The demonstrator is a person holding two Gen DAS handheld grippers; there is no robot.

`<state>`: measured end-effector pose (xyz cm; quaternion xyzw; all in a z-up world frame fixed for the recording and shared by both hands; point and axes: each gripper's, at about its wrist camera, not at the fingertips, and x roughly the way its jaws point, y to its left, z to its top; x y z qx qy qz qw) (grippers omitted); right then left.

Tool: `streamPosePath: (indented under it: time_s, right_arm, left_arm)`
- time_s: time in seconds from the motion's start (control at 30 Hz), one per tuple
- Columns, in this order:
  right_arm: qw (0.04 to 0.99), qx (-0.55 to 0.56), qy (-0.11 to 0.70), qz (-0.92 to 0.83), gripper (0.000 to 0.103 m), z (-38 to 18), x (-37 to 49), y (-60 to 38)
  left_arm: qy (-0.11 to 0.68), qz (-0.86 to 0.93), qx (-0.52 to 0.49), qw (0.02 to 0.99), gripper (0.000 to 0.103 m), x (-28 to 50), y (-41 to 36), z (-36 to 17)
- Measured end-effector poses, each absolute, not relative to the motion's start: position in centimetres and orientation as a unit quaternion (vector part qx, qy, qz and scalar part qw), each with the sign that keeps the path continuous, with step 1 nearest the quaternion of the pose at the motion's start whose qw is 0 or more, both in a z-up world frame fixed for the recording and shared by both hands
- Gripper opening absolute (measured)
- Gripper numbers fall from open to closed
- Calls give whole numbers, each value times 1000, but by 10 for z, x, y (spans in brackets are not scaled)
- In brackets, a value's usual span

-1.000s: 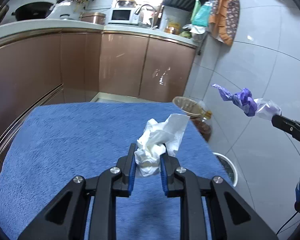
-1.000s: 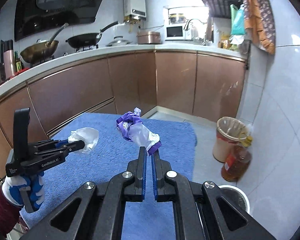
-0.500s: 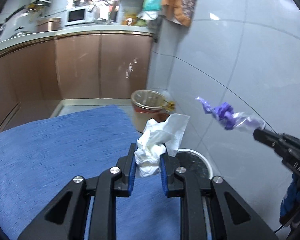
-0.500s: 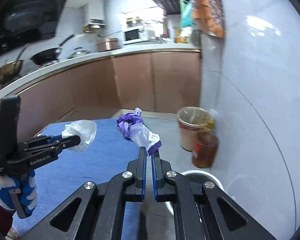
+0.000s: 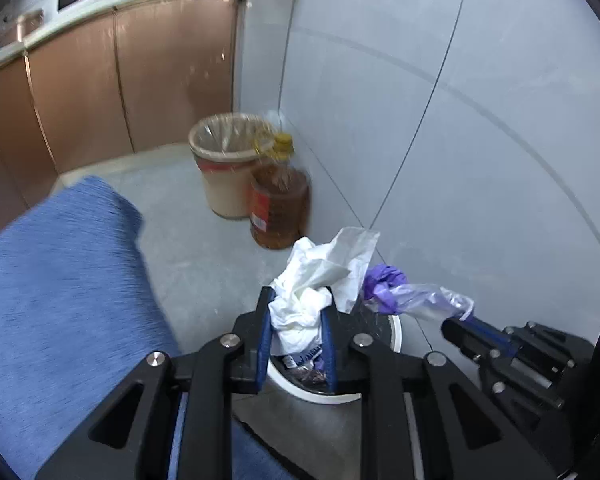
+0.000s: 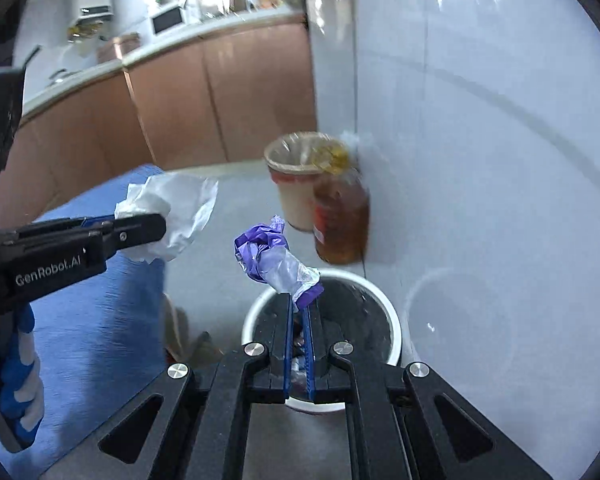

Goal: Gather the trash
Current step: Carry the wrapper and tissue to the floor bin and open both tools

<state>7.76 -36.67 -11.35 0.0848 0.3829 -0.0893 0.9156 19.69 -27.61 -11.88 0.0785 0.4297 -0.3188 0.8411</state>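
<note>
The left gripper (image 5: 296,312) is clamping a crumpled white tissue (image 5: 320,280) between its blue pads, with the paper bulging up and out past the fingertips. The right gripper (image 6: 298,312) is pinching, with its jaws nearly together, a twisted purple and clear plastic wrapper (image 6: 274,258) that is sticking up and to the left from the tips. Both grippers are pointing steeply down over a round white bin (image 6: 384,300) with a dark liner, which is sitting on the grey floor (image 5: 204,264) just beside the pale tiled wall (image 5: 440,120); some scraps are lying inside it. In the left wrist view the tissue is hanging over the near left rim of the bin, and the wrapper is showing just to its right, held out from the right gripper entering at the lower right. In the right wrist view the wrapper is hovering above the bin's far rim, while the left gripper with the tissue is reaching in from the left, held by a hand in a blue and white glove (image 6: 18,380). A blue cloth (image 5: 60,280) is covering the surface on the left. Farther off, a tan lined basket (image 5: 224,172) is standing on the floor, touching an amber bottle (image 5: 280,208) with a yellow cap, both near the wall corner. Brown cabinets (image 5: 100,80) under a pale counter are running along the far side, and the background is blurring.
</note>
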Motion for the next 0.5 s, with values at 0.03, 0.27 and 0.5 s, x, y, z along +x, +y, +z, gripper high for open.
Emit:
streamPosePath:
  time_s: [0.03,0.27,0.5]
  right_arm:
    - [913,88,388,-91,5,-119,81,-371]
    - [896,108,420,-101,6,-161,104,-396]
    - [879,108,451,-110,12,-191,123,-403]
  left_arm:
    - [436,-318,81,838,22,201,-284,-126]
    - [466,-317,94,820,23,223,-328,-163]
    - [483,-305,89,816,52,231,-339,-183]
